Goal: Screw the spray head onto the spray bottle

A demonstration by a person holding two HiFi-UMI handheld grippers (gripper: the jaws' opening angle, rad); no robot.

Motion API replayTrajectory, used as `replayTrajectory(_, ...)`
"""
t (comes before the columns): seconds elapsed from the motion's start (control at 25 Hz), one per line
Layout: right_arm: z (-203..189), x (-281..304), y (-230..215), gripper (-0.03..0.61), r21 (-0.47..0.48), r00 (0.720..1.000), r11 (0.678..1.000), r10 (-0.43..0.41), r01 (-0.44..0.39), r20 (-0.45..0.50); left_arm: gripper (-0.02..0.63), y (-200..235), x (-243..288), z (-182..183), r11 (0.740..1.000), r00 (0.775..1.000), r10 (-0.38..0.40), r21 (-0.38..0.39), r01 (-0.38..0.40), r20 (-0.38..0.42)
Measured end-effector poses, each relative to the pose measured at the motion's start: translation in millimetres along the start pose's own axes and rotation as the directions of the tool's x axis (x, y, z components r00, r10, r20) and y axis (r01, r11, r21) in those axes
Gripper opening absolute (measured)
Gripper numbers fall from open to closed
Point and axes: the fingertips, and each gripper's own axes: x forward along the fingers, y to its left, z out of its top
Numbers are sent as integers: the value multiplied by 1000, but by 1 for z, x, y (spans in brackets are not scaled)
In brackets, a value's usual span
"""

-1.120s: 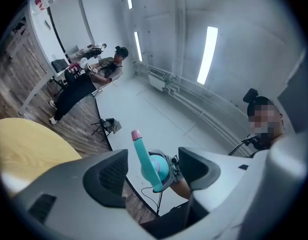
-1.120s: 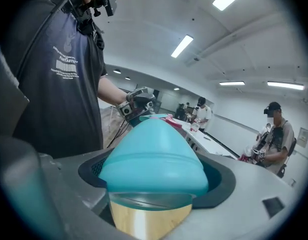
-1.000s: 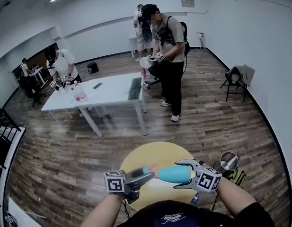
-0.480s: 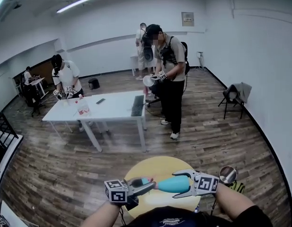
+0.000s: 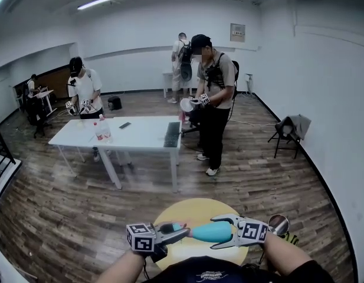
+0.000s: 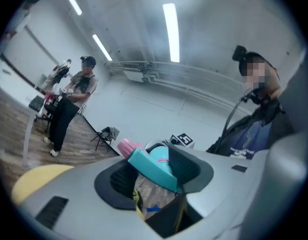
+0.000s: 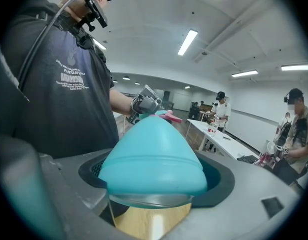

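Note:
A teal spray bottle (image 5: 208, 232) lies sideways in the air over the yellow round table (image 5: 196, 208). My right gripper (image 5: 224, 232) is shut on its wide body, which fills the right gripper view as a teal dome (image 7: 154, 159). The spray head (image 6: 151, 166), teal with a pink nozzle (image 6: 126, 146), sits at the bottle's neck between the pads of my left gripper (image 5: 173, 233). The left jaws are opening slightly with the spray head still between them. In the right gripper view, the left gripper (image 7: 144, 104) and the pink nozzle (image 7: 169, 116) show beyond the bottle's tip.
A metal cup (image 5: 278, 223) stands right of the yellow table. Farther off is a white table (image 5: 140, 133) with a keyboard and bottles. Several people stand around it. A folding chair (image 5: 288, 133) is by the right wall. Wooden floor lies between.
The head view has tilted up, so both grippers sit lower in the picture. The left jaws have narrowed onto the spray head. The bottle stays in the right gripper.

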Motion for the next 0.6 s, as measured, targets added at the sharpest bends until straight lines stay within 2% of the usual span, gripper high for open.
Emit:
replayTrajectory(0.12, 9, -1, -6, 460, 58, 999, 998, -1, -2, 47, 224, 9, -6, 10, 978, 995, -10, -205, 31, 104)
replayTrajectory(0.16, 11, -3, -10, 461, 93, 997, 996, -10, 4, 71, 266, 13, -14, 14, 961, 986, 2, -271, 44, 168)
replayTrajectory(0.2, 10, -7, -15, 461, 137, 995, 990, -27, 13, 100, 322, 20, -26, 18, 939, 968, 29, -338, 59, 248)
replayTrajectory(0.28, 0, -21, -24, 462, 213, 988, 976, -63, 32, 141, 370, 38, -56, 21, 885, 911, 106, -455, 97, 399)
replayTrajectory(0.32, -9, -28, -26, 462, 229, 987, 973, -74, 40, 141, 379, 48, -70, 19, 862, 883, 146, -495, 108, 446)
replayTrajectory(0.36, -16, -34, -27, 462, 231, 988, 972, -81, 49, 131, 379, 55, -81, 15, 847, 866, 180, -521, 105, 467)
replayTrajectory(0.4, -19, -38, -25, 462, 221, 989, 973, -86, 58, 117, 379, 60, -86, 11, 841, 861, 202, -534, 92, 467)
replayTrajectory(0.48, -17, -40, -20, 462, 185, 992, 980, -87, 69, 93, 379, 57, -79, 8, 850, 880, 194, -523, 70, 433)
replayTrajectory(0.6, -11, -32, -13, 462, 117, 996, 992, -63, 55, 67, 379, 30, -34, 18, 892, 935, 66, -440, 101, 348)
